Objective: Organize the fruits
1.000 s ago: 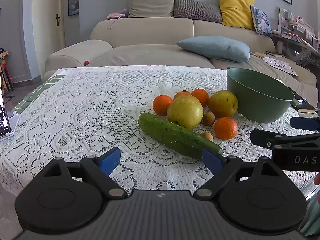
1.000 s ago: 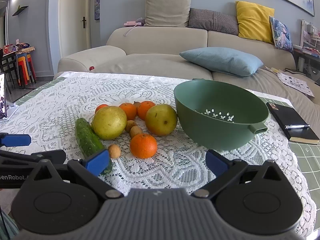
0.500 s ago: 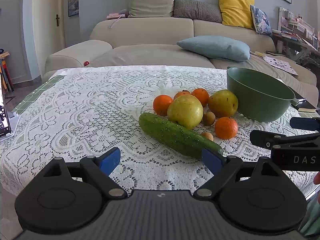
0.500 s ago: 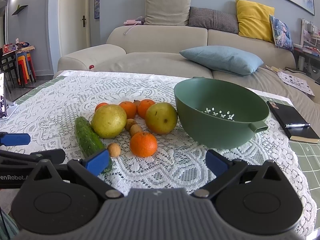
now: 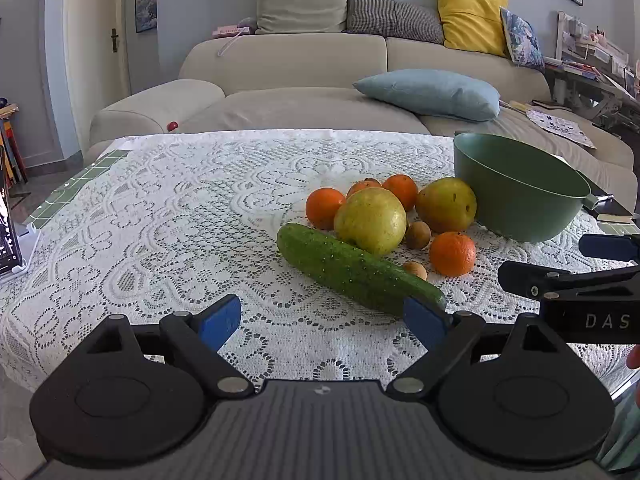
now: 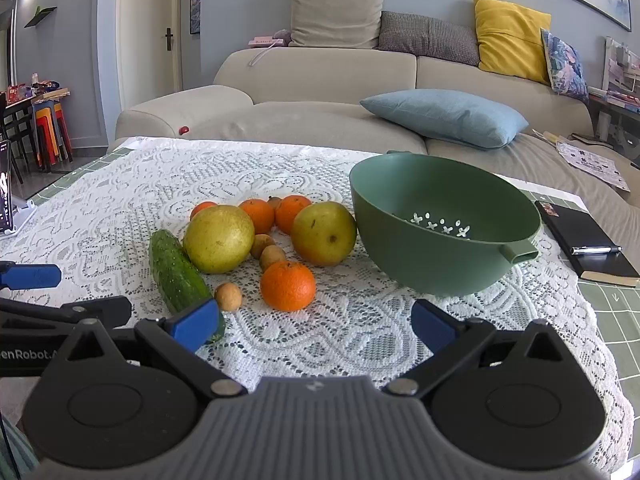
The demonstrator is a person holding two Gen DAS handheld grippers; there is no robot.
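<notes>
A pile of fruit lies on the lace-covered table (image 5: 160, 220): a cucumber (image 5: 356, 270), two yellow-green pears (image 5: 370, 220) (image 5: 446, 204), several oranges, the nearest one (image 6: 287, 286) in front, and small brown longans (image 6: 228, 297). A green colander bowl (image 6: 444, 232) stands empty to their right. My left gripper (image 5: 322, 322) is open and empty, low over the table, its right pad by the cucumber's near end. My right gripper (image 6: 314, 322) is open and empty, in front of the nearest orange.
A black notebook with a pen (image 6: 586, 242) lies right of the bowl near the table edge. A phone on a stand (image 5: 8, 232) is at the far left edge. A sofa with cushions (image 5: 320, 60) stands behind the table.
Both grippers have edged slightly closer to the fruit; the right one has drifted a little forward. Nothing was grasped and the fruit has not moved.
</notes>
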